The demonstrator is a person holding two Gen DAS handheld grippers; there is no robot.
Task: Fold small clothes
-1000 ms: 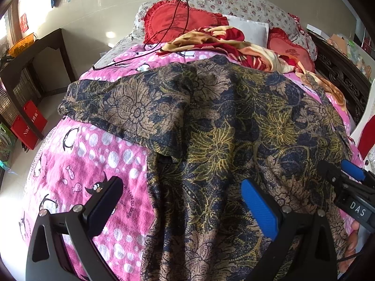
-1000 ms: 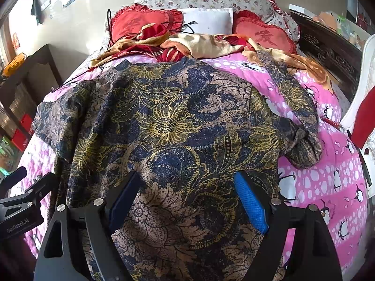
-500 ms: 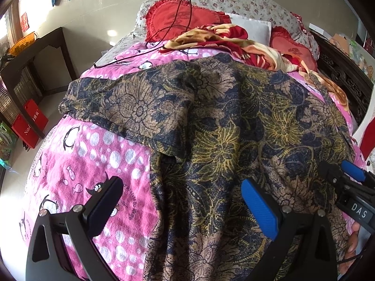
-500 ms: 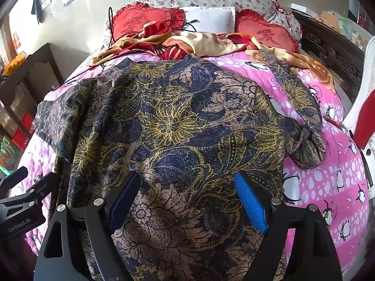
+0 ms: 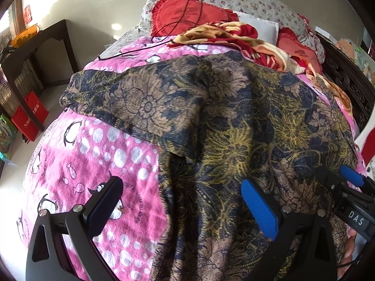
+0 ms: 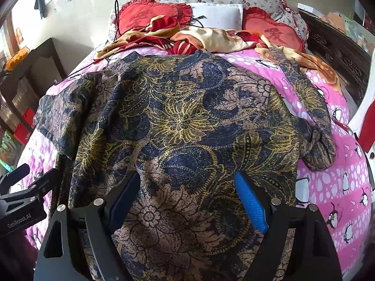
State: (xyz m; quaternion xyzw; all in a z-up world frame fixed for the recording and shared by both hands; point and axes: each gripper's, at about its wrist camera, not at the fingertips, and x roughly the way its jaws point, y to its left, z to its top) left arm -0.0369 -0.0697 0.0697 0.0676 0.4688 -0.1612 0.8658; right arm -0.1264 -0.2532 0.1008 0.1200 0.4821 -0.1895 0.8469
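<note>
A dark blue, tan and yellow floral shirt (image 5: 234, 121) (image 6: 182, 121) lies spread on the pink penguin-print blanket (image 5: 93, 154) (image 6: 337, 187). Its left sleeve (image 5: 121, 98) lies flat toward the bed's left edge; its right sleeve (image 6: 316, 140) is bunched. My left gripper (image 5: 180, 196) is open over the shirt's lower left edge, one finger above the blanket, the other above the cloth. My right gripper (image 6: 187, 196) is open over the shirt's lower middle, holding nothing. The right gripper (image 5: 346, 187) shows at the edge of the left wrist view, and the left gripper (image 6: 25, 192) in the right.
Red heart cushions (image 6: 150, 14), a white pillow (image 6: 218, 16) and a crumpled red and cream blanket (image 6: 192, 37) lie at the head of the bed. A black cable (image 5: 150, 46) trails over the bedding. A dark table (image 5: 35, 46) stands left; carved dark headboard wood (image 6: 335, 53) runs right.
Both views have crept slightly forward and lower over the shirt. The shirt lies as before, and both grippers stay open.
</note>
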